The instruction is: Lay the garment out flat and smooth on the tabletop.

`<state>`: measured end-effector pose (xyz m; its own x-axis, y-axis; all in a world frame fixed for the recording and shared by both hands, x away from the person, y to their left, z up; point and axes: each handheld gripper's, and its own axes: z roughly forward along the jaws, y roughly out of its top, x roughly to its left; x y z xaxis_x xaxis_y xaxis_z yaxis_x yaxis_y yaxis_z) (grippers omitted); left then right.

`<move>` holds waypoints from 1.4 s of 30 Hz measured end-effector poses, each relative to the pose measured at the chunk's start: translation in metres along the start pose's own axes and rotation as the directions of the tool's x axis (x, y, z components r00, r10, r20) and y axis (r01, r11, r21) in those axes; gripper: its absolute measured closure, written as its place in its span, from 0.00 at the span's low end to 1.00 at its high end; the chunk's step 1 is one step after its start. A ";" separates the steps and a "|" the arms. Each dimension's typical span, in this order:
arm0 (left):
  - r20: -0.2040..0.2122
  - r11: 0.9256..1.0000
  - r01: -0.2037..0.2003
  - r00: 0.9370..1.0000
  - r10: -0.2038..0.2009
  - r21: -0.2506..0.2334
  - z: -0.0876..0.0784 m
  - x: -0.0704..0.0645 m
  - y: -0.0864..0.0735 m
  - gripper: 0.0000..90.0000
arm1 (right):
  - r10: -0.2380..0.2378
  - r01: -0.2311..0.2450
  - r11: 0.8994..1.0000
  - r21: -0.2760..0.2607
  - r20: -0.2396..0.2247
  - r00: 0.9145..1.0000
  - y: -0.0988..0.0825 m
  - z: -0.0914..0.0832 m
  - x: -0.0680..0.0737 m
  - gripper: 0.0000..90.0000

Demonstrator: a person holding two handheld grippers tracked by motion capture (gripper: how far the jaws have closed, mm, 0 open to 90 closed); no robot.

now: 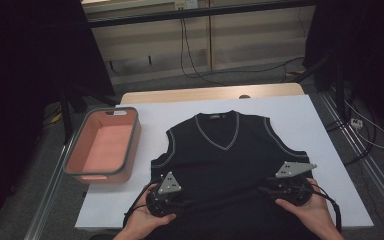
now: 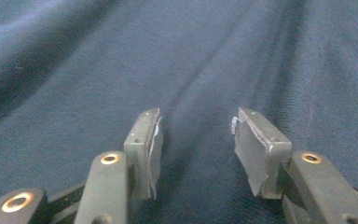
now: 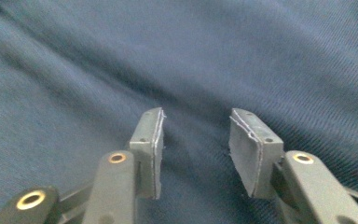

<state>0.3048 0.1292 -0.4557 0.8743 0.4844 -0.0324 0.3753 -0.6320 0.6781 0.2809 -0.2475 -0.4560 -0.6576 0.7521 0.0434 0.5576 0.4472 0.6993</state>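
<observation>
A dark navy sleeveless V-neck vest [image 1: 220, 160] with grey trim lies flat on the white table cover [image 1: 300, 120], neck toward the far side. My left gripper [image 1: 182, 202] rests at the vest's lower left near the hem, held by a hand. My right gripper [image 1: 269, 190] is at the lower right, also in a hand. In the left gripper view the left gripper [image 2: 196, 140] stands open just over the navy fabric [image 2: 168, 56], with nothing pinched between its pads. In the right gripper view the right gripper [image 3: 196, 140] is likewise open above the cloth [image 3: 214, 56].
A salmon-pink basket [image 1: 130, 145] with a grey rim stands off the table's left edge. A strip of bare wooden tabletop [image 1: 210, 94] shows beyond the white cover. Cables [image 1: 370, 135] run across the floor to the right and behind.
</observation>
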 end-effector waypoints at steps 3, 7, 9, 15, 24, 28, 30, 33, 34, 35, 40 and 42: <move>-0.010 1.000 -0.003 1.000 0.003 -0.008 0.002 0.000 -0.002 0.54 | -0.024 0.024 0.999 0.021 0.011 1.000 -0.003 0.005 0.001 0.56; -0.036 1.000 0.002 0.999 -0.003 -0.013 0.004 -0.002 -0.002 0.55 | -0.033 0.033 0.999 0.021 -0.001 0.999 -0.002 0.006 0.002 0.69; -0.040 1.000 0.009 0.999 -0.009 -0.009 0.004 -0.002 -0.001 0.60 | -0.028 0.028 0.999 0.020 -0.016 0.999 -0.001 0.007 0.001 0.86; 0.013 0.999 0.055 0.998 -0.055 -0.001 0.001 0.008 -0.001 0.97 | -0.036 0.037 0.999 0.033 -0.036 0.999 0.001 0.006 0.006 0.99; 0.010 0.999 0.053 0.999 -0.053 0.007 -0.007 0.005 -0.005 1.00 | -0.054 0.056 0.998 0.043 -0.047 0.997 -0.010 -0.006 0.026 0.99; 0.014 0.998 0.057 0.998 -0.057 0.024 -0.013 0.004 -0.012 1.00 | -0.050 0.052 0.998 0.041 -0.054 0.997 -0.015 -0.010 0.034 0.99; 0.012 0.998 0.057 0.998 -0.058 0.025 -0.016 0.002 -0.014 1.00 | -0.045 0.048 0.998 0.040 -0.064 0.997 -0.017 -0.012 0.037 0.99; 0.008 0.999 0.046 0.999 -0.046 0.030 -0.019 -0.002 -0.017 1.00 | -0.047 0.050 0.998 0.040 -0.065 0.997 -0.019 -0.014 0.045 0.99; 0.011 0.999 0.041 0.999 -0.041 0.031 -0.020 -0.003 -0.018 1.00 | -0.047 0.050 0.998 0.039 -0.065 0.997 -0.020 -0.014 0.047 0.99; 0.014 0.999 0.042 0.999 -0.042 0.029 -0.020 -0.004 -0.019 1.00 | -0.045 0.048 0.998 0.037 -0.067 0.997 -0.021 -0.015 0.049 0.99; 0.023 0.999 0.036 0.999 -0.037 0.035 -0.026 -0.008 -0.024 1.00 | -0.059 0.061 0.997 0.035 -0.067 0.996 -0.022 -0.016 0.051 0.99; 0.027 0.999 0.024 0.999 -0.025 0.035 -0.027 -0.011 -0.024 1.00 | -0.057 0.060 0.998 0.033 -0.076 0.995 -0.022 -0.016 0.050 0.99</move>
<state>0.2776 0.1556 -0.4520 0.8727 0.4833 -0.0691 0.4066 -0.6412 0.6508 0.2278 -0.2276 -0.4582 -0.7249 0.6864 0.0577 0.5337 0.5068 0.6770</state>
